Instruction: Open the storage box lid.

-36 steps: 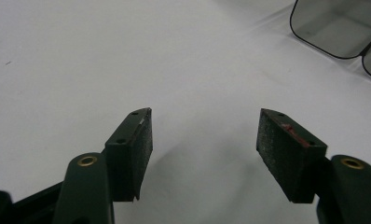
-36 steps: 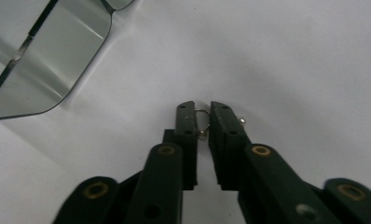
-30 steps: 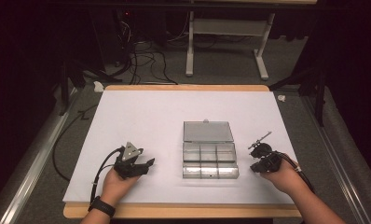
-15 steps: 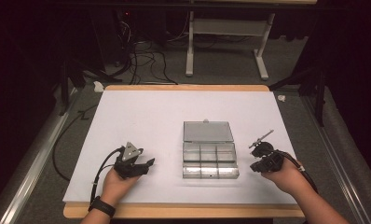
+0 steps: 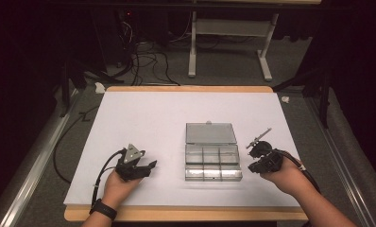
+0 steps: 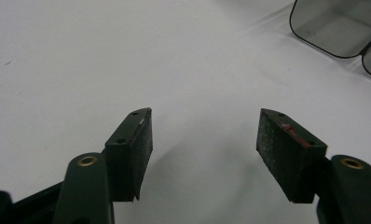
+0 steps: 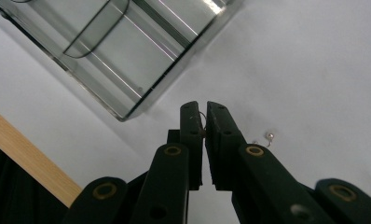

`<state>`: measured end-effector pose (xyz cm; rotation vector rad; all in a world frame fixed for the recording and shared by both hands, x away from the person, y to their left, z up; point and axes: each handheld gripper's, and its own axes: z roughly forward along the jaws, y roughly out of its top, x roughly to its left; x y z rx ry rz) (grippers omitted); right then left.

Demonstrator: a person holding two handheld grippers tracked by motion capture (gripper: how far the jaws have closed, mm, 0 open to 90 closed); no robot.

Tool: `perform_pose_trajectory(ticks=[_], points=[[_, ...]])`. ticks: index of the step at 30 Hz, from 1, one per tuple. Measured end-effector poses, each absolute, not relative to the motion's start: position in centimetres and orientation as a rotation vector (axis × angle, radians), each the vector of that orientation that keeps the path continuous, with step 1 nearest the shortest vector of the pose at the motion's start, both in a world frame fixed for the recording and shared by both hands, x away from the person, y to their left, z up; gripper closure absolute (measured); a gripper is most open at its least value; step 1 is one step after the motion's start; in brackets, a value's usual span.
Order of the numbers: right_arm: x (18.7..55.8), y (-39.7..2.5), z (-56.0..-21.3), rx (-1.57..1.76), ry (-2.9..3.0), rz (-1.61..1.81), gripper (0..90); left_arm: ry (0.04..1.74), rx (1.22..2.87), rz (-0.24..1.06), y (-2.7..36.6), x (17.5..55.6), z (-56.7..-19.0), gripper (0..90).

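A clear plastic compartment box [image 5: 212, 161] lies open mid-table, its lid [image 5: 210, 133] flat behind it and its cells looking empty. My left gripper [image 5: 149, 166] rests on the white table left of the box, open, with bare tabletop between its fingertips [image 6: 136, 140]. The box corner [image 6: 342, 28] shows at the upper right of the left gripper view. My right gripper [image 5: 252, 165] sits just right of the box. Its jaws are nearly closed [image 7: 203, 122] on a thin wire hook [image 7: 202, 117]. Another small silver piece [image 7: 269, 136] lies on the table beside the jaws.
The white mat [image 5: 148, 118] covers a wooden table whose near edge [image 7: 30, 158] is close to the right gripper. Cables and a desk frame [image 5: 228, 42] are on the floor beyond the far edge.
The right hand has shifted slightly toward the box. The left hand has stayed put.
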<state>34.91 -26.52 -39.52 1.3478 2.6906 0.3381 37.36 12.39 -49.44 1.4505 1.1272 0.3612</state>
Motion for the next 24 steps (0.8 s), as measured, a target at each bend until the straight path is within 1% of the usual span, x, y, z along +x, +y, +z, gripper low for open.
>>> perform_pose_trajectory(ticks=[18,24], points=[[35.3,-23.3,-37.9,1.231,2.733,0.356,87.2,1.13,1.452,0.353,12.4,37.4,-49.4,36.6],[35.5,-22.0,-37.9,1.201,2.758,0.351,87.2,1.13,1.447,0.351,12.4,37.4,-49.4,36.6]])
